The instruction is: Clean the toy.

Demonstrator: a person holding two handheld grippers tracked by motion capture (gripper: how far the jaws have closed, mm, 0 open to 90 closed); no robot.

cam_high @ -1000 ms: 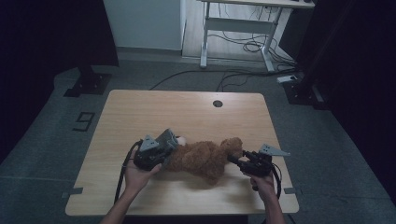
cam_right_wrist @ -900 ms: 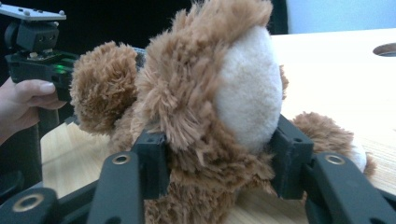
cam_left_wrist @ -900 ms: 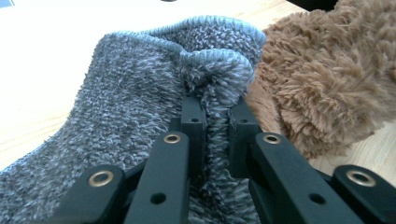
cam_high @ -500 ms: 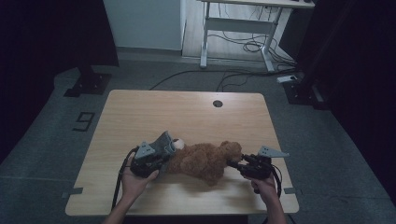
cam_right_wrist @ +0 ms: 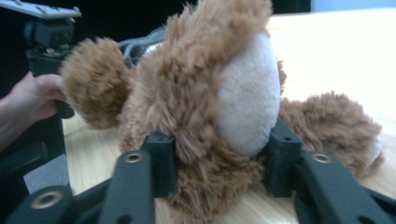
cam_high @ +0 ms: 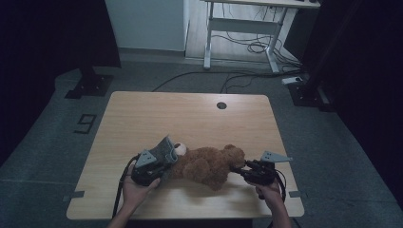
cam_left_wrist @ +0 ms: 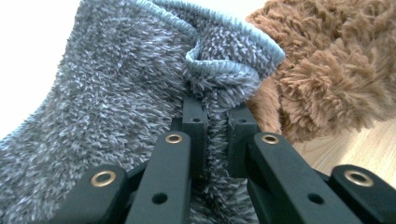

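Left gripper view looks along the left tongs [cam_left_wrist: 212, 126], whose two black jaws stand nearly together and pinch a fold of a fuzzy grey sock [cam_left_wrist: 116, 93]; the ribbed cuff curls over just above the tips. Behind the sock, to the right, sits the brown fur of a teddy bear [cam_left_wrist: 336, 60], with pale wood of the bench [cam_left_wrist: 364, 144] under it.

Right gripper view shows the right tongs [cam_right_wrist: 222, 158] set around one of the bear's feet [cam_right_wrist: 247, 98], a brown paw with a cream sole. The jaws have just been closing, and both pads now press into the fur on either side of the foot. Farther off in that view, a hand [cam_right_wrist: 32, 100] holds the other gripper beside the bear's far end.

High view places the teddy bear [cam_high: 209, 164] lying on its side near the front edge of the bench [cam_high: 190, 114], its length running left to right. The left tongs [cam_high: 166, 159] hold the grey sock [cam_high: 164, 147] against the bear's left end, where the pale muzzle shows. The right tongs [cam_high: 241, 168] meet the bear's right end. Both forearms come in from the bottom edge. A small round hole marks the bench near its far edge.
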